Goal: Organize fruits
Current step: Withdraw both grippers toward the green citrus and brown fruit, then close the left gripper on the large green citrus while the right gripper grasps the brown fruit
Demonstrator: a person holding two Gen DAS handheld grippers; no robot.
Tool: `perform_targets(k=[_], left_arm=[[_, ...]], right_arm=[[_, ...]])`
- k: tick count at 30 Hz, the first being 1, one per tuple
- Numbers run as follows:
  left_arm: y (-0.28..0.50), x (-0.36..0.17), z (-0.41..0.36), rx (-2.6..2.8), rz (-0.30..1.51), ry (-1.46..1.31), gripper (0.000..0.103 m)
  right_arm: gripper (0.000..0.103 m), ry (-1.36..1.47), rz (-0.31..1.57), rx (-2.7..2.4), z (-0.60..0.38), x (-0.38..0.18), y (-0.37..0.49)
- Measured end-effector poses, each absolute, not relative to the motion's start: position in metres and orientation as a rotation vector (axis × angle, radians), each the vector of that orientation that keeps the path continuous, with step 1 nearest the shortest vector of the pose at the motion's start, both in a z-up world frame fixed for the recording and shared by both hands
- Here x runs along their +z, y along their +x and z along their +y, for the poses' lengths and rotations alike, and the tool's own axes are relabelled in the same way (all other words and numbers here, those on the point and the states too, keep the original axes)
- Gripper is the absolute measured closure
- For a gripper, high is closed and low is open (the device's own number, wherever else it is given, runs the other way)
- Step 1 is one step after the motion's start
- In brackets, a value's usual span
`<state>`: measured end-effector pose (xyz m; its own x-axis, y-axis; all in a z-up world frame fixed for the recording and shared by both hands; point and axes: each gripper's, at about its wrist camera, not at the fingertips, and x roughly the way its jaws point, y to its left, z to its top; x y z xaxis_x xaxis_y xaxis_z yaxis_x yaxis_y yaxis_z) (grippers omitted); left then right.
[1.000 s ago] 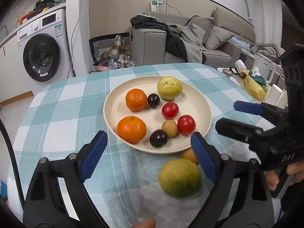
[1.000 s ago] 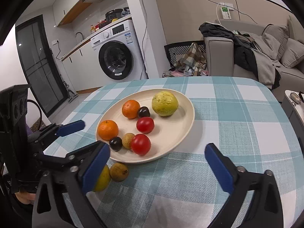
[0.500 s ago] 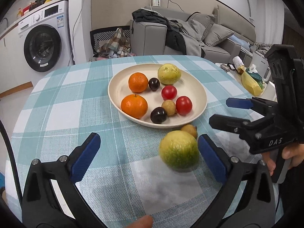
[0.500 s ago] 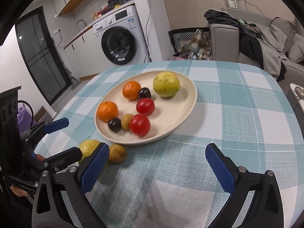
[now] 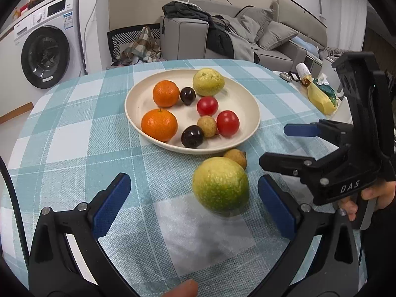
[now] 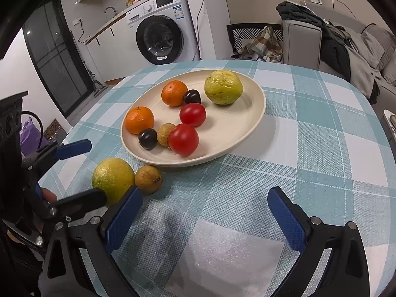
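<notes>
The left gripper [image 5: 194, 206] is hovering low over the checked tablecloth [image 5: 74, 153] with its blue pads spread wide and gripping nothing; a large green-yellow citrus [image 5: 220, 185] is sitting on the cloth between the pads, nearer the right-hand pad [image 5: 277, 209] but not visibly touching it. The fruit is nearly round, so no long axis or pointing direction can be told. Just behind it, a small brown fruit [image 5: 236, 157] is lying on the cloth, touching or almost touching the citrus and resting close against the near rim of the cream plate [image 5: 138, 99]; its small stem nub is pointing toward the right gripper's side in the left wrist view. The plate is holding two oranges [image 5: 159, 125] [image 5: 165, 93], two dark plums [image 5: 192, 136] [image 5: 187, 95], two red tomatoes [image 5: 227, 123] [image 5: 207, 105], a small tan fruit [image 5: 207, 126] and a second green-yellow citrus [image 5: 208, 82] at the far side. The right gripper [image 6: 205, 219] is hanging over bare cloth on the near side of the plate, its pads likewise spread wide and empty; in its view the loose citrus [image 6: 112, 179] and brown fruit [image 6: 148, 179] are lying beside its left-hand pad [image 6: 123, 219]. Each gripper is showing in the other's view, held by a hand [image 5: 371, 198]. A washing machine [image 6: 160, 34] and a sofa [image 5: 247, 32] are standing beyond the table.
</notes>
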<state>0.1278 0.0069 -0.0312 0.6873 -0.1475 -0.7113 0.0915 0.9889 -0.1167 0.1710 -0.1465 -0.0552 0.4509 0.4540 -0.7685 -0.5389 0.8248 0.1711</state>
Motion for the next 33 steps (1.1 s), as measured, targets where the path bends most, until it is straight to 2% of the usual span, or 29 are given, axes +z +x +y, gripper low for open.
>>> perform_targets(k=[5, 7, 9, 12, 14, 25, 29, 32, 33], left_arm=[[0.131, -0.038, 0.001, -0.147, 0.835, -0.046, 0.001], [0.132, -0.040, -0.001, -0.168, 0.843, -0.041, 0.009], [0.133, -0.043, -0.005, -0.192, 0.853, -0.035, 0.022], [0.133, -0.045, -0.010, -0.216, 0.861, -0.027, 0.033], [0.132, -0.045, -0.011, -0.238, 0.860, -0.034, 0.054], [0.128, -0.034, 0.000, -0.231, 0.805, -0.075, 0.056], [0.124, -0.024, 0.008, -0.219, 0.763, -0.092, 0.064], [0.125, -0.023, 0.011, -0.222, 0.767, -0.096, 0.065], [0.126, -0.023, 0.012, -0.226, 0.770, -0.095, 0.065]], right_arm=[[0.000, -0.095, 0.913, 0.612, -0.147, -0.055, 0.172], [0.000, -0.096, 0.914, 0.615, -0.146, -0.055, 0.172], [0.000, -0.099, 0.920, 0.620, -0.144, -0.057, 0.172], [0.000, -0.108, 0.924, 0.625, -0.141, -0.058, 0.171], [0.000, -0.110, 0.922, 0.628, -0.140, -0.058, 0.170], [0.000, -0.108, 0.929, 0.634, -0.138, -0.059, 0.171], [0.000, -0.126, 0.930, 0.648, -0.131, -0.060, 0.169], [0.001, -0.163, 0.932, 0.670, -0.122, -0.062, 0.164], [0.004, -0.176, 0.931, 0.674, -0.120, -0.062, 0.162]])
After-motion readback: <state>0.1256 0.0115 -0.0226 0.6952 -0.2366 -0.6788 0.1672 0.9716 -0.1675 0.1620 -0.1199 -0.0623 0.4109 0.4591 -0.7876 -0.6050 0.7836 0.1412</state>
